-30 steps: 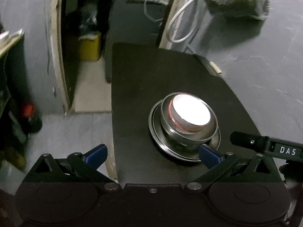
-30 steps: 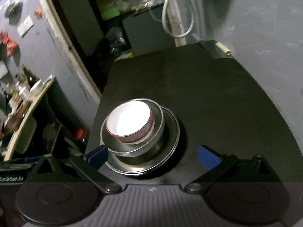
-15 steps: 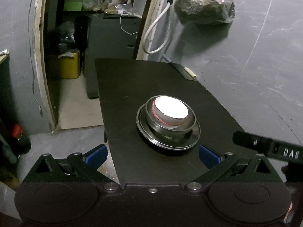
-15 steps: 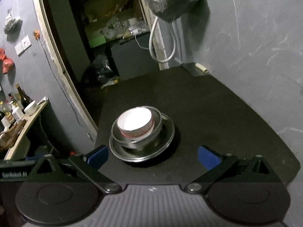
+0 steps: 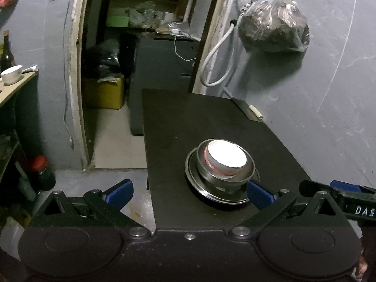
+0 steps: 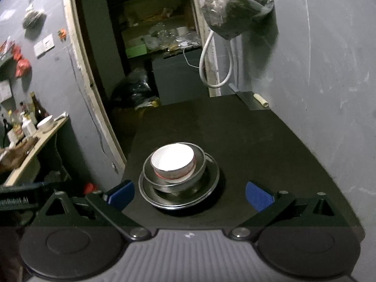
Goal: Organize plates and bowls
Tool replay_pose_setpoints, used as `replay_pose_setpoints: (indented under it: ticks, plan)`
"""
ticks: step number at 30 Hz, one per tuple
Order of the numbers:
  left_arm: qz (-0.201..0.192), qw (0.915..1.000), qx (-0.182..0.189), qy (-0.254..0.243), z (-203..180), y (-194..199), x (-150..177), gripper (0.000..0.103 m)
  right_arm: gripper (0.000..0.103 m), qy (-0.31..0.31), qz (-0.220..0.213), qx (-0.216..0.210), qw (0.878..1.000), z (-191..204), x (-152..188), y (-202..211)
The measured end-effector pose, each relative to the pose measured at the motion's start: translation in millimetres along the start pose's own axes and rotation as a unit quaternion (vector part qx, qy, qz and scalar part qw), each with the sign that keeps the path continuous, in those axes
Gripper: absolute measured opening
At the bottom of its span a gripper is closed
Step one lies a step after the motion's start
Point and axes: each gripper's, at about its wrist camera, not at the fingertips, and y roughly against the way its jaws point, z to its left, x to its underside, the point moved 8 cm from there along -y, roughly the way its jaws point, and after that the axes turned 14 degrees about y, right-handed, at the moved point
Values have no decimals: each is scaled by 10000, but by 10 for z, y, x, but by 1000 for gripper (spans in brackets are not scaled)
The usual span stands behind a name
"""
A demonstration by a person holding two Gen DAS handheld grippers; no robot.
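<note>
Both hand-held grippers, left (image 5: 189, 193) and right (image 6: 189, 193), hang spread wide and empty near the surface's (image 6: 258, 141) front edge, the stacked bowls (image 6: 175, 164) on their plate (image 6: 183, 198) just beyond.

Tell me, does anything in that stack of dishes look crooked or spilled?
Slightly. The white bowl sits off-centre and a little tilted inside the metal bowl, which rests on the metal plate. Nothing looks spilled on the black table.

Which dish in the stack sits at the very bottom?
The flat steel plate, resting on the black table; the steel bowl and white bowl nest above it.
</note>
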Motion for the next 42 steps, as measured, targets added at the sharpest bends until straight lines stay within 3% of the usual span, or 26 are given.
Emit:
replay_pose_setpoints:
  ticks: [8,13,21,42]
  plan:
    - [-263,9994,-226,-3,-231,231,110,102,103,-20,-75,-214,9997,-193,112,201]
    - [-729,9952,-604,-255,-329,356,325,102,103,151,-141,-210,9996,-266,274,279]
    - [-720,9941,-636,-508,-486,505,503,102,103,26,-211,-317,9993,-393,401,402]
    - [-314,9972,-675,-21,-169,356,816,102,103,307,84,-423,9986,-265,612,367]
